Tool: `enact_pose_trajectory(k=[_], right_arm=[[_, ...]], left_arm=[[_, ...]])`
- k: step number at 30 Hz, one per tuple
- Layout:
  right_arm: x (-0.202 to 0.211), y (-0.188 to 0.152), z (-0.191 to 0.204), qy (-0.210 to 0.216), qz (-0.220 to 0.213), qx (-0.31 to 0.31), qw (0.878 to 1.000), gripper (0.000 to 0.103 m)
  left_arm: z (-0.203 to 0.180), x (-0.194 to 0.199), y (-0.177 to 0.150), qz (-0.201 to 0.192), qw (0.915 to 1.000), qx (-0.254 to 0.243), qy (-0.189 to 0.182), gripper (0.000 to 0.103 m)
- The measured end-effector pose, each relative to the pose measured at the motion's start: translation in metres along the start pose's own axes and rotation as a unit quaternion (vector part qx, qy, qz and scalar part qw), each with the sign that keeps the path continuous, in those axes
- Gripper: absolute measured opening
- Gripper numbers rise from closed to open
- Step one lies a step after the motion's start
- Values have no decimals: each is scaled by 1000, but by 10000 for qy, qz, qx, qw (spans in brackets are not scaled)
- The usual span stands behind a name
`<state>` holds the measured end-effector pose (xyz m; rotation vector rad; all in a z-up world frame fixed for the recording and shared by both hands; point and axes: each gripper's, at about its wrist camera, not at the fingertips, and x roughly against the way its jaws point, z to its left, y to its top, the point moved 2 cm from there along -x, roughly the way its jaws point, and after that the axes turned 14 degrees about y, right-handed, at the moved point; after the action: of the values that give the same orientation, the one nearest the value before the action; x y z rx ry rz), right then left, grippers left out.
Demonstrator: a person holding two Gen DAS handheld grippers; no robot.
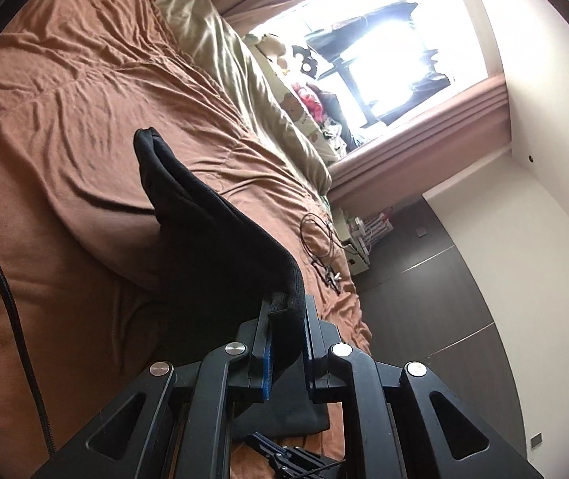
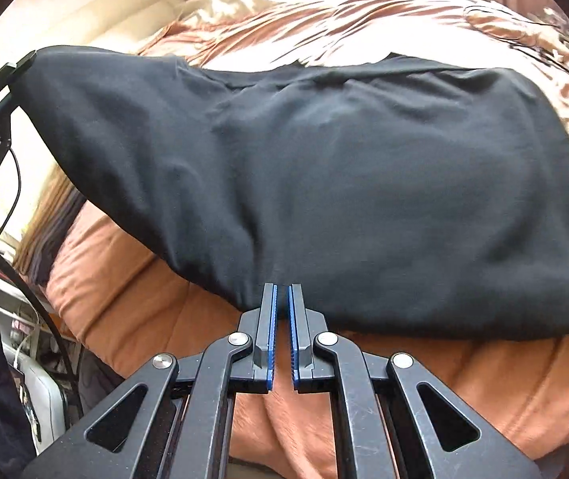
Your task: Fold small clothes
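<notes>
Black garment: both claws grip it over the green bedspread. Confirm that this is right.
Wrong in one respect: the bedspread is orange-brown, not green, as the right wrist view shows. The rest stands: the left claw and the right claw both grip the black garment over it.
</notes>
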<state>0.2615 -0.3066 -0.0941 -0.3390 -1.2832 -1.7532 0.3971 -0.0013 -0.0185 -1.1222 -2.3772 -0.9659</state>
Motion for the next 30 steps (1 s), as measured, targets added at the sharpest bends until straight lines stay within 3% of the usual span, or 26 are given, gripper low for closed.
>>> enact_pose_trajectory(k=[7,12,22,30], right_arm=[[54,-7,-14,37,-420,-46,9991,8],[90,-21,-28,1,-792,-135,9968,50],[139,-47,-66,-10,-1279,-540,9903,51],[164,-68,-90,-80,-1478,-895,9849,51]], left_arm=[[-45,-16,-11,138,9993,-327,-97,12],[-81,-30,-20,250,9978,-604,-150,12],[-135,-68,-46,624,9917,-1084,-306,12],[-170,-127,-97,1246,9816,-1396,-370,13]])
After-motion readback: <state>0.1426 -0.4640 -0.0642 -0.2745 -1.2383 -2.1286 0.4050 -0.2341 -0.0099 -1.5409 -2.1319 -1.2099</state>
